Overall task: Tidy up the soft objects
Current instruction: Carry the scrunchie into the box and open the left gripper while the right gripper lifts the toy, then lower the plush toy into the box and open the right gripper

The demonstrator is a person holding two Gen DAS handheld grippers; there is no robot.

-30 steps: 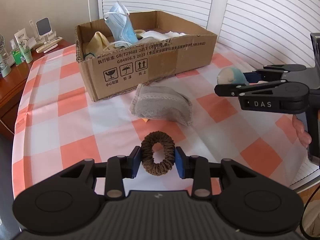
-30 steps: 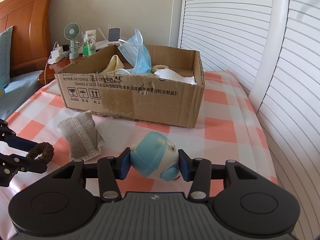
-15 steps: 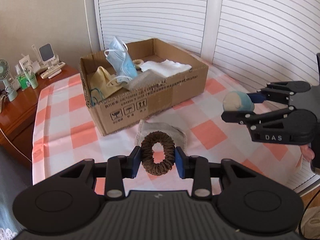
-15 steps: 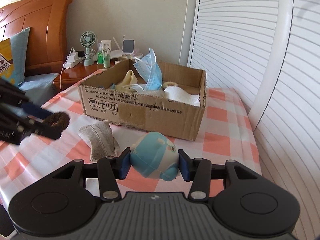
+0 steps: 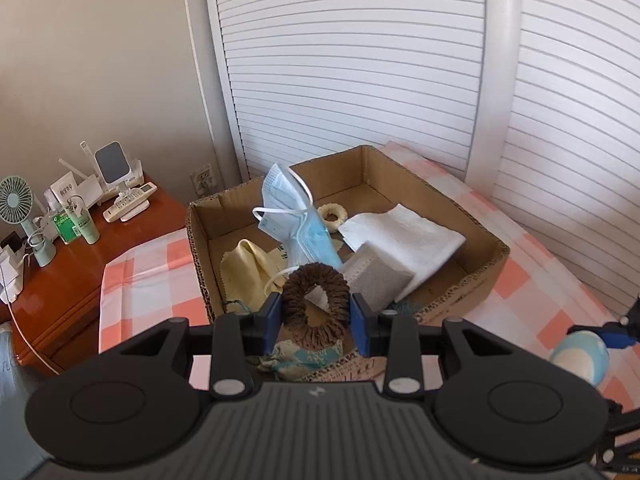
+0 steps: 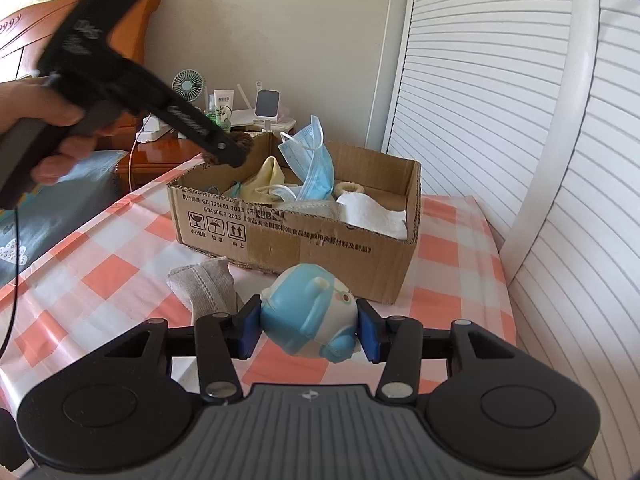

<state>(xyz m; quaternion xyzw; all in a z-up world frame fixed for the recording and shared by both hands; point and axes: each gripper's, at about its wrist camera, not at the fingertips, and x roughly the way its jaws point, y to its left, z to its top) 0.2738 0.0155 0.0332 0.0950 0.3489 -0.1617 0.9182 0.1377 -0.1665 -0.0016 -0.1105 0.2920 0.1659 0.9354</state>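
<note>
Brown scrunchie [image 5: 315, 305] centre frame in left wrist view, clamped between left gripper [image 5: 316, 316] jaws, held above near edge of cardboard box [image 5: 486, 240]. Box holds blue face mask [image 5: 294, 220], white cloth [image 5: 404, 236], yellow cloth [image 5: 244, 270], grey pad [image 5: 376, 278]. Blue plush toy [image 6: 308, 314] gripped in right gripper [image 6: 309, 330] jaws, lower centre of right wrist view, over checkered bench [image 6: 100, 264]. Grey pouch [image 6: 206, 284] lies on bench near box front.

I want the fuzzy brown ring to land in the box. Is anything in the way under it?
Nothing blocks the way in. The left gripper holds the brown scrunchie above the open-topped cardboard box. Below lie a blue face mask, a yellow cloth and a grey pad, all soft, so it would likely just land on them.
</note>
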